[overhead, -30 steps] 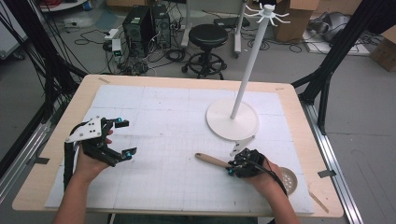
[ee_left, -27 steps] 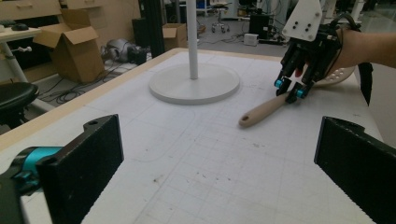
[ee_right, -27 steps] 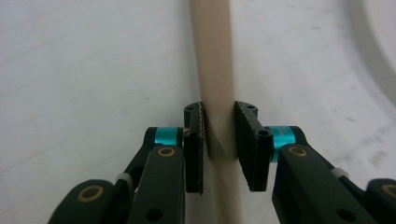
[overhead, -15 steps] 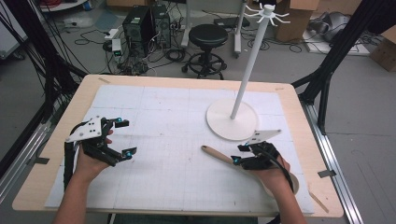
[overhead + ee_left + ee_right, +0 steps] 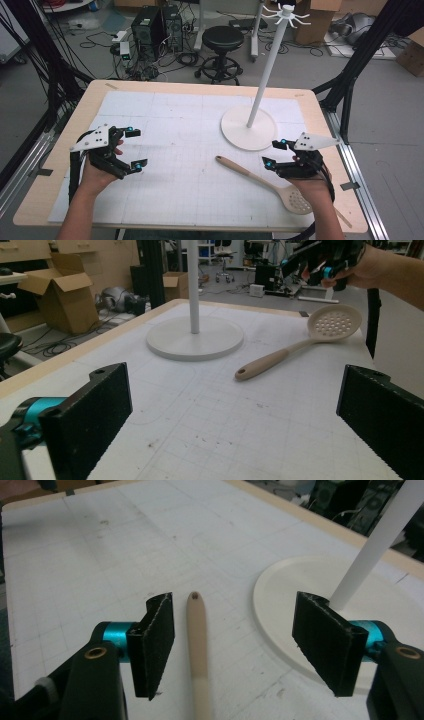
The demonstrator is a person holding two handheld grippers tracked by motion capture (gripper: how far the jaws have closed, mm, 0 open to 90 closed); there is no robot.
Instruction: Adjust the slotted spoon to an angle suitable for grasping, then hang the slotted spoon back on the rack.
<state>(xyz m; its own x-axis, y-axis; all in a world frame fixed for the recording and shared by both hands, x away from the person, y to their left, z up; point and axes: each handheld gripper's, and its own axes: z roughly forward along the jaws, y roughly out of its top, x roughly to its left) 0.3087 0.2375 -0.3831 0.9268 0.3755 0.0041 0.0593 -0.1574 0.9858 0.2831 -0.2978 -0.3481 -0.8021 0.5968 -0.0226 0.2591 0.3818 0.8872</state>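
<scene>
Hand-held gripper (image 5: 232, 645) on the right, jaws just opened and empty above the spoon (image 5: 199, 645), could bump the nearby stand (image 5: 320, 615) when closing.

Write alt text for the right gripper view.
The right gripper hangs open above a beige slotted spoon's handle, which lies on the gridded mat between its black fingers without touching them. A white stand's round base and pole sit at right.
</scene>
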